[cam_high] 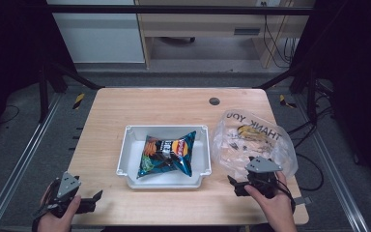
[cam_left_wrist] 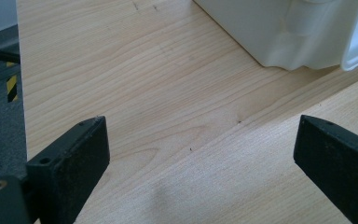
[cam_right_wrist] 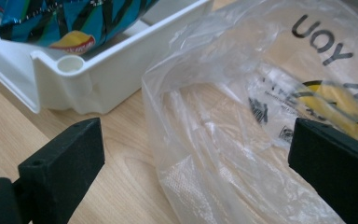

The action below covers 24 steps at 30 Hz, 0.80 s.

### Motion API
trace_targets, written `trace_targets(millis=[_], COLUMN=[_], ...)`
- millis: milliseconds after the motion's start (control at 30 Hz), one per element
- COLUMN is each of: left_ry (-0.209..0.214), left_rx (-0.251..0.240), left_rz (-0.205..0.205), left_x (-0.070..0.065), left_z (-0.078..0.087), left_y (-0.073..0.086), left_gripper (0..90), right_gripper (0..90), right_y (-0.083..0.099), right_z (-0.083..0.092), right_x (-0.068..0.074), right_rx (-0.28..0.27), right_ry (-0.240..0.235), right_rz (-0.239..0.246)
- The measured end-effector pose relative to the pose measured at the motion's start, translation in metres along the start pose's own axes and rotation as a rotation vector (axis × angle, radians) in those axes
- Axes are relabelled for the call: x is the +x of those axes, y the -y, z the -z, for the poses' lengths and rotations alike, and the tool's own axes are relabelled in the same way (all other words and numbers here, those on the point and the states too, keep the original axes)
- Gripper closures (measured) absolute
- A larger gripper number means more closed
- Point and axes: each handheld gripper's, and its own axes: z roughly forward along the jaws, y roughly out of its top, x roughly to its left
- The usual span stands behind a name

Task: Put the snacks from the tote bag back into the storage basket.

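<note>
I have my right hand-held gripper (cam_right_wrist: pixel 196 172) spread at the clear plastic bag (cam_high: pixel 251 140) on the surface's (cam_high: pixel 174 104) near right; its own view shows the bag's open mouth between the jaws. My left hand-held gripper (cam_left_wrist: pixel 200 163), also spread, hovers over bare wood near left. From above, a chip bag (cam_high: pixel 168 154) lies in the white tray (cam_high: pixel 130 154).

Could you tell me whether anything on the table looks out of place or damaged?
Nothing stands out. The chip bag lies intact in the white tray, slightly slantwise. The clear plastic bag beside it is crumpled but untorn. Both the left claw and the right claw are open.
</note>
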Motion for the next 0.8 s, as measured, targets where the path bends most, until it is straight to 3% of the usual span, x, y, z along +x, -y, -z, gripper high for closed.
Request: trace_targets(millis=[467, 567, 700, 800], left_ry=[-0.001, -0.001, -0.001, -0.003], left_rx=[-0.001, 0.0, -0.002, -0.003], left_rz=[0.002, 0.004, 0.008, 0.009], left_x=[0.0, 0.0, 0.001, 0.001], left_z=[0.001, 0.0, 0.001, 0.001], left_y=[0.0, 0.001, 0.001, 0.001], left_gripper=[3.0, 3.0, 3.0, 3.0], right_gripper=[5.1, 5.5, 6.0, 5.6], right_y=[0.01, 0.015, 0.018, 0.018], right_z=[-0.027, -0.033, -0.036, -0.033], right_x=[0.003, 0.003, 0.001, 0.0], right_rx=[0.154, 0.181, 0.179, 0.146], right_ry=[-0.03, -0.005, 0.019, 0.022], right_rz=[0.022, 0.036, 0.038, 0.026])
